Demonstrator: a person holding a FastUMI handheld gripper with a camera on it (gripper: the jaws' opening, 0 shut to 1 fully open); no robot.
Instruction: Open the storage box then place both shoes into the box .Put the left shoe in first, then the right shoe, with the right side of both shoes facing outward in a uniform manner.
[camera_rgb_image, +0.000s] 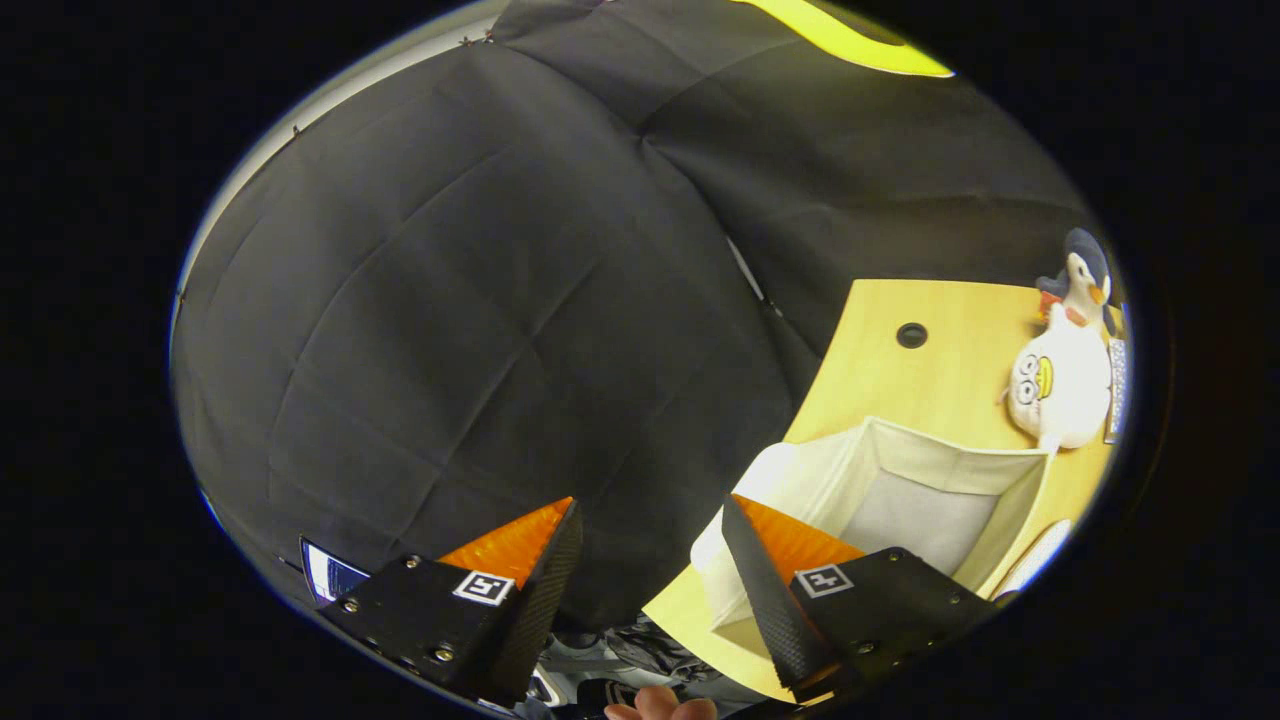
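We see the gripper (650, 520) with fingers spread wide, nothing between them. Just beyond the right finger sits the box (930, 490): soft cream fabric, squarish, top open, inside looks bare w/ a pale grey floor. It rests on a smooth light-wood table (950, 380). Past the box lies a plush penguin (1062, 375). Below the fingers, dark & blurred, prob. a shoe (600, 655), and a fingertip (660, 706).
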